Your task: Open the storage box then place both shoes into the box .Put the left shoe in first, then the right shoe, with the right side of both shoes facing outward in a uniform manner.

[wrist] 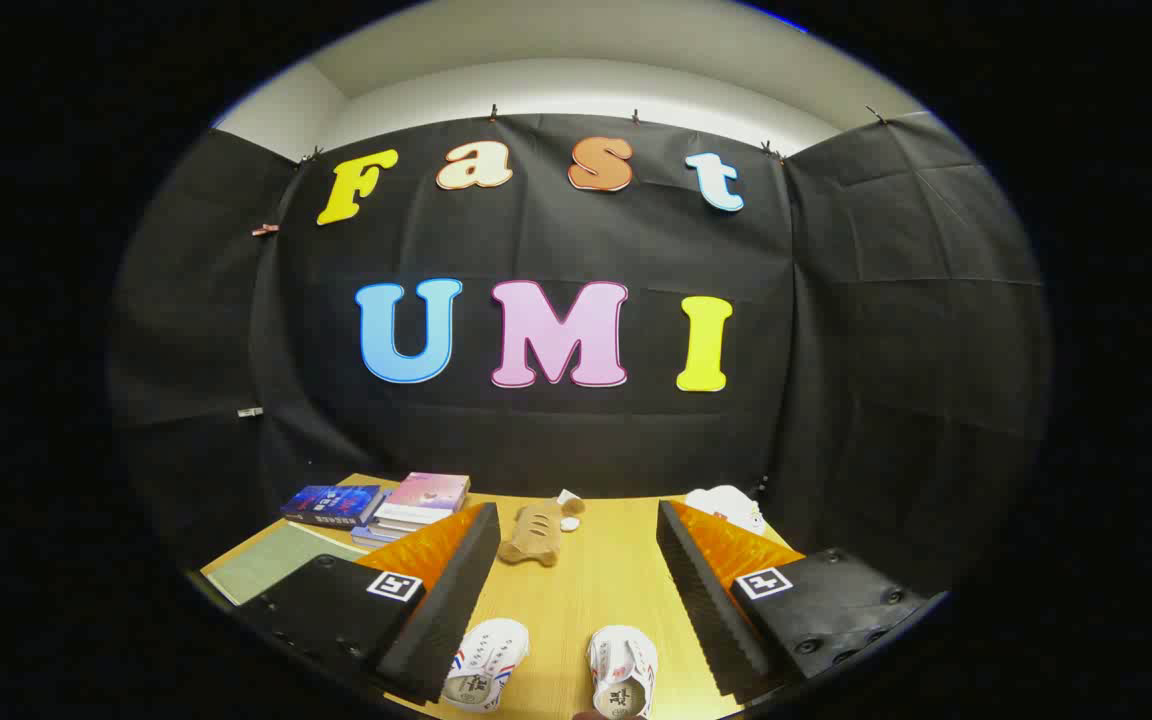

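Note:
Two small white shoes with red and blue stripes lie on the wooden table, low between my fingers. One shoe rests close to the left finger. The other shoe lies nearer the right finger. Both point roughly away from me with their openings toward me. My gripper is open wide, its black ridged pads apart and touching neither shoe.
A tan plush toy lies just beyond the fingertips, with a small white item beside it. Stacked books and a green mat sit at the left. A white object rests at the back right by the black cloth wall.

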The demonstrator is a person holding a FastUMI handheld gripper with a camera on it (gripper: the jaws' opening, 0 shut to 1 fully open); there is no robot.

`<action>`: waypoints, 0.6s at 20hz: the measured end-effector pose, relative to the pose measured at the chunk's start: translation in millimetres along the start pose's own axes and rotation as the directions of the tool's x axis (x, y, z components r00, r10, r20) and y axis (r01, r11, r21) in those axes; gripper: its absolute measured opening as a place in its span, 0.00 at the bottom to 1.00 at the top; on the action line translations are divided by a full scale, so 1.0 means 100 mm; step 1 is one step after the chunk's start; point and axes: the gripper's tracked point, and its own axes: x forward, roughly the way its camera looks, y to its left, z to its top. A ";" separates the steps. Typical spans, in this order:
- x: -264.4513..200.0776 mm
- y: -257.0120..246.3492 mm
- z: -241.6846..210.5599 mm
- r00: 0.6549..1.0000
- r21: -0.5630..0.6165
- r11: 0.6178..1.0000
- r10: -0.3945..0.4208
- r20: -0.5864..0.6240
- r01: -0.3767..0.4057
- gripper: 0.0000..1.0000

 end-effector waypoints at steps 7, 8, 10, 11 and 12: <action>0.02 0.11 0.14 0.999 -0.016 1.000 0.016 0.042 -0.015 0.97; 0.01 0.13 0.13 0.999 -0.027 0.999 0.022 0.042 -0.021 0.97; 0.00 0.17 0.09 0.999 -0.042 0.999 0.036 0.039 -0.034 0.97; 0.00 0.20 0.07 0.998 -0.046 0.998 0.045 0.033 -0.044 0.97; -0.01 0.21 0.07 0.998 -0.049 0.998 0.051 0.033 -0.050 0.97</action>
